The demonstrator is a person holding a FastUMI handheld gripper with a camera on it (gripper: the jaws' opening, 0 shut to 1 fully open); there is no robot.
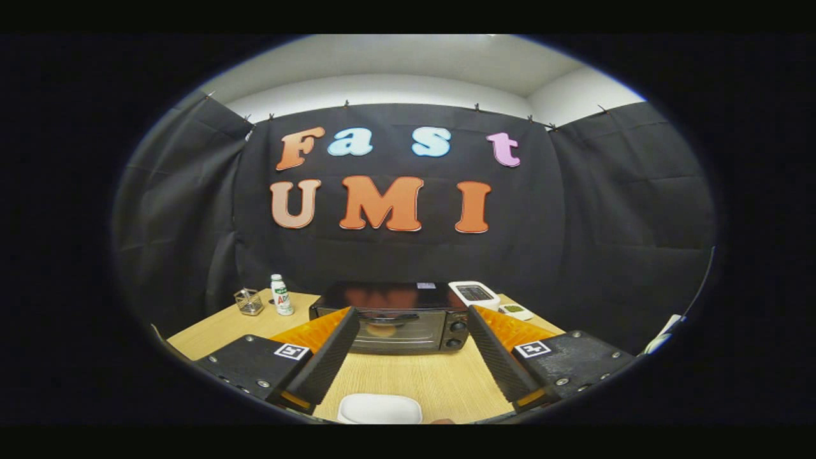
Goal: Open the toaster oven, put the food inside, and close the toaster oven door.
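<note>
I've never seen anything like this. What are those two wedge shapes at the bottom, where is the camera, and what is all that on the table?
The camera rides on a hand-held gripper, a two-finger clamp that a person carries, and looks forward along it. The two wedges are its fingers, spread wide apart and holding nothing. Beyond them, on a wooden table, stands a black toaster oven with its door closed. Left of the oven are a small white bottle and a little clear container. Right of the oven lie a white device with a screen and a smaller white gadget. Close to the camera, between the fingers, lies a white dish; what it holds I cannot tell.
</note>
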